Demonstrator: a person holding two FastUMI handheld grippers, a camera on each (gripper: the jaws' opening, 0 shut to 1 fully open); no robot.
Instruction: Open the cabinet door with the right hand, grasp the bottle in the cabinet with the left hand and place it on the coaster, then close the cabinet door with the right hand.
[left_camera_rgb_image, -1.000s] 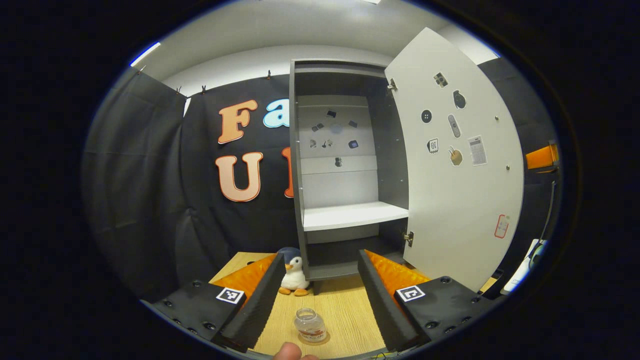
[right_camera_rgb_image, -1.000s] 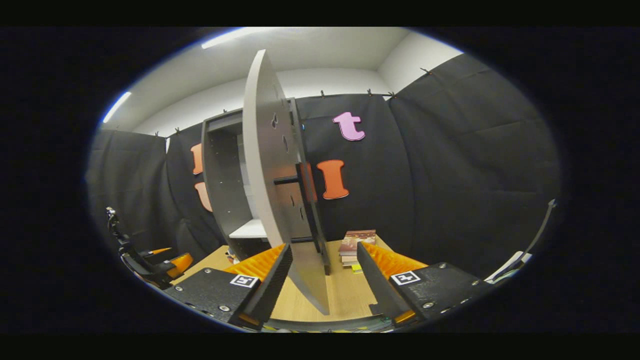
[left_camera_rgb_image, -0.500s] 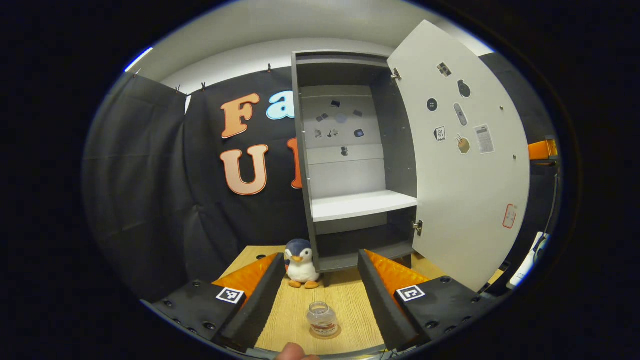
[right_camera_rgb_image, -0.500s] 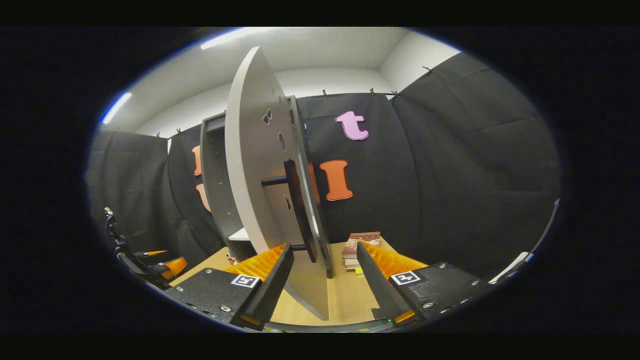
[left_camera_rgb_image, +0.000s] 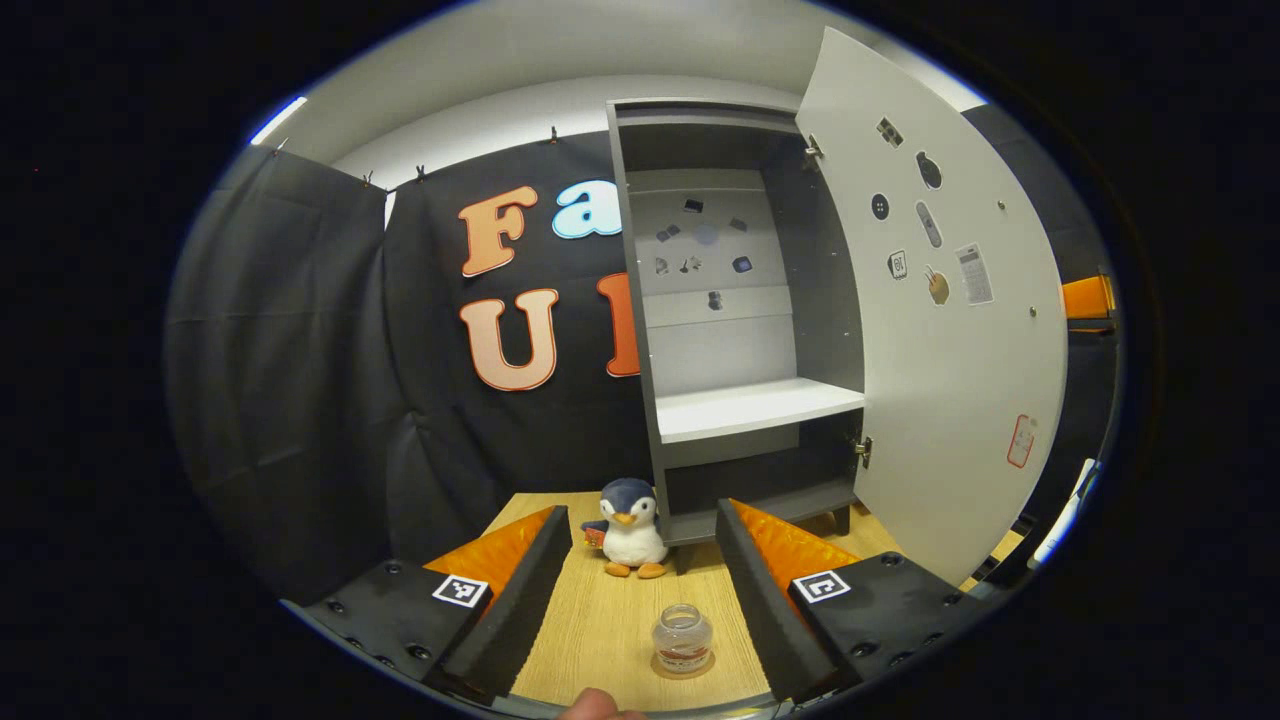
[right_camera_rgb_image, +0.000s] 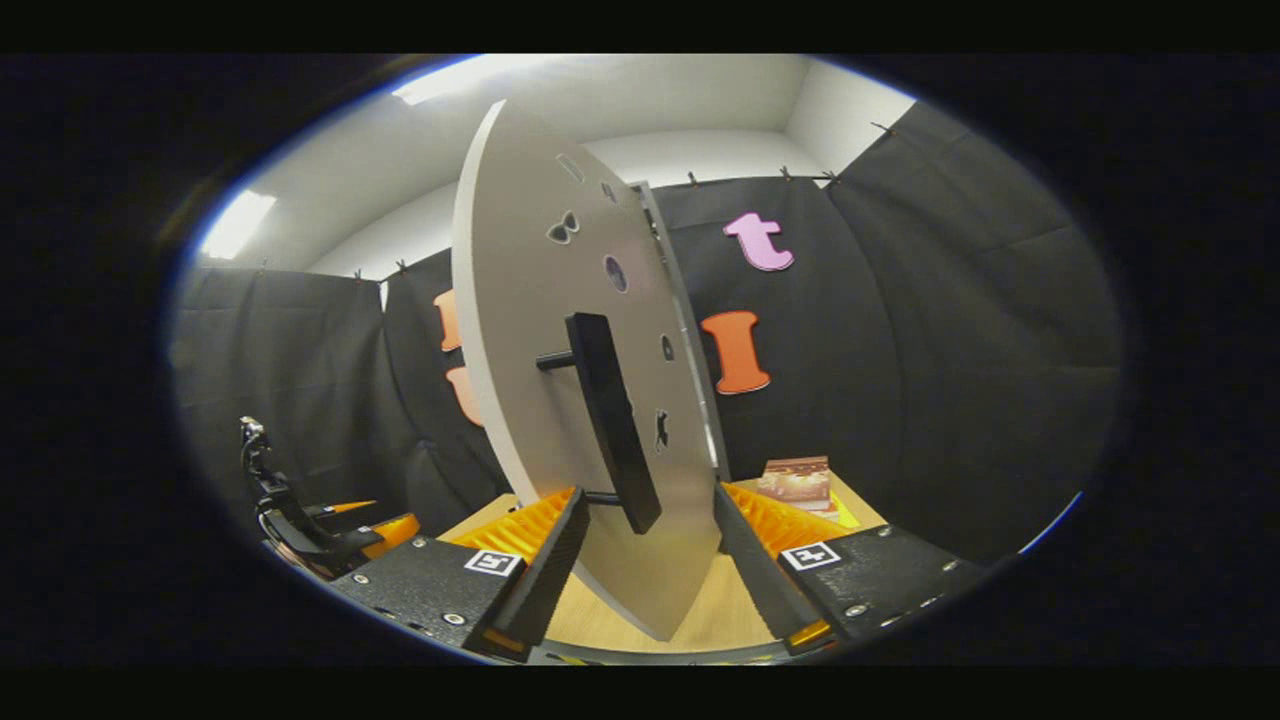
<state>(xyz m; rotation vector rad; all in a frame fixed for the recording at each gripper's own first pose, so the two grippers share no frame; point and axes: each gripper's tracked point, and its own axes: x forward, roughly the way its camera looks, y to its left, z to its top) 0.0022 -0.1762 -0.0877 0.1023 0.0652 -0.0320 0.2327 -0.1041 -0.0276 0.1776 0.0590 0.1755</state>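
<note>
A small clear glass bottle (left_camera_rgb_image: 682, 636) stands upright on a round coaster (left_camera_rgb_image: 684, 665) on the wooden table (left_camera_rgb_image: 590, 630). In the left gripper view it sits low between the fingers of my left gripper (left_camera_rgb_image: 638, 600), which is open and does not touch it. Behind it the grey cabinet (left_camera_rgb_image: 740, 300) stands with its white door (left_camera_rgb_image: 950, 330) swung out to the right. In the right gripper view my right gripper (right_camera_rgb_image: 645, 560) is open, and the lower edge of the door (right_camera_rgb_image: 530, 330) and the end of its black handle (right_camera_rgb_image: 605, 410) lie between the fingers.
A penguin plush (left_camera_rgb_image: 630, 538) sits beside the cabinet's left foot. The white shelf (left_camera_rgb_image: 755, 408) inside the cabinet is bare. A stack of books (right_camera_rgb_image: 797, 482) lies on the table right of the door. The other gripper (right_camera_rgb_image: 300, 520) shows far left in the right gripper view.
My left gripper has drawn back from the bottle, which stays on the coaster. The right gripper has come round to the door's outer face, and the handle now hangs between its fingers.
</note>
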